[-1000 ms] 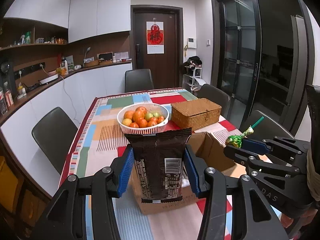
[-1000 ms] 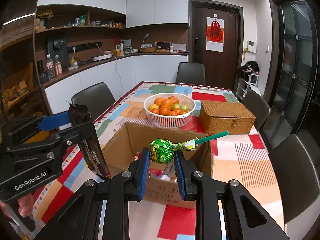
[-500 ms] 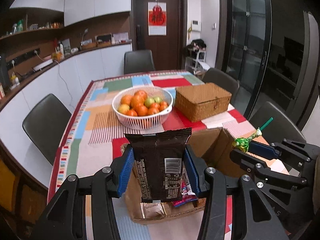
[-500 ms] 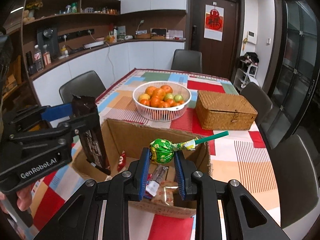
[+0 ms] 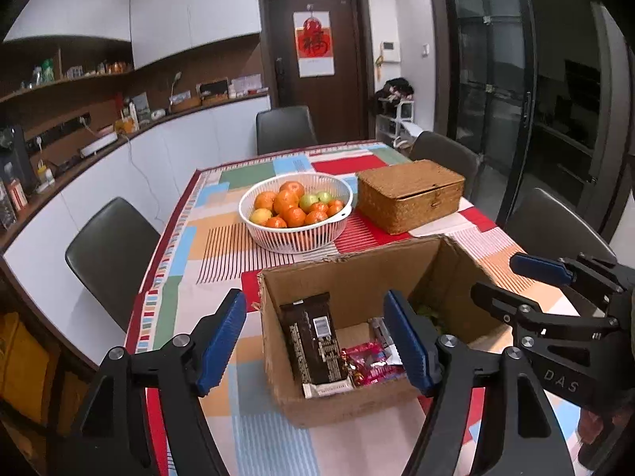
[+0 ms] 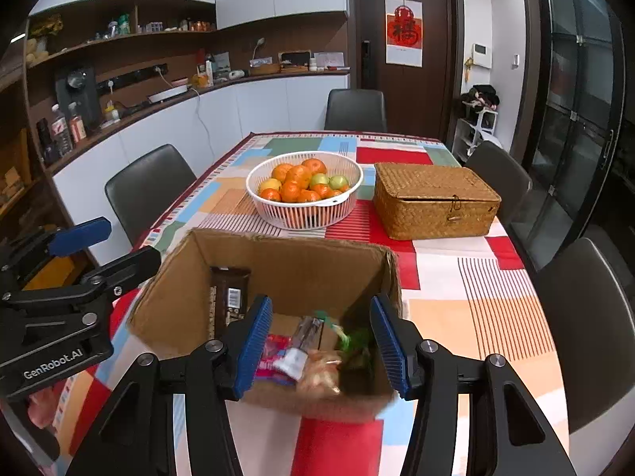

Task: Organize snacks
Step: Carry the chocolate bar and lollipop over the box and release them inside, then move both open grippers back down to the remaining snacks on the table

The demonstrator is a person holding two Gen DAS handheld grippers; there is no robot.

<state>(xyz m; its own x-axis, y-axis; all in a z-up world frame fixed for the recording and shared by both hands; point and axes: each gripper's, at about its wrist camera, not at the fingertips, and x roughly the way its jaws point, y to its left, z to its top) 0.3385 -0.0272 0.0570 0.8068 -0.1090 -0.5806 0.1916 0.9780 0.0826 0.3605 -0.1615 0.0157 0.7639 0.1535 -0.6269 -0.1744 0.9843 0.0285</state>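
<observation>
Left gripper (image 5: 317,337) jaws just opened, empty; dark snack packet (image 5: 313,341) leans in cardboard box (image 5: 349,406) below. Right gripper (image 6: 319,347) likewise just opened; green lollipop (image 6: 355,341), blurred, shows clearly only in right view.

Both views came from wrist-mounted fisheye cameras, each looking forward and downward along its own two fingers. The left wrist camera sat close above the near left corner of the cardboard box (image 5: 349,357), with the left claw (image 5: 315,341) framing the lower edge and the right claw (image 5: 516,281) entering at the right margin. The right wrist camera sat close above the box's near right side (image 6: 278,265), its own claw (image 6: 321,343) in the foreground and the left claw (image 6: 107,246) at the left margin. Both faced down the length of the table (image 5: 222,238) toward the door (image 5: 317,63). Shared ground comprised the box interior, fruit basket (image 6: 305,214), wicker box (image 6: 436,202), chairs and wall counter (image 6: 166,103).
</observation>
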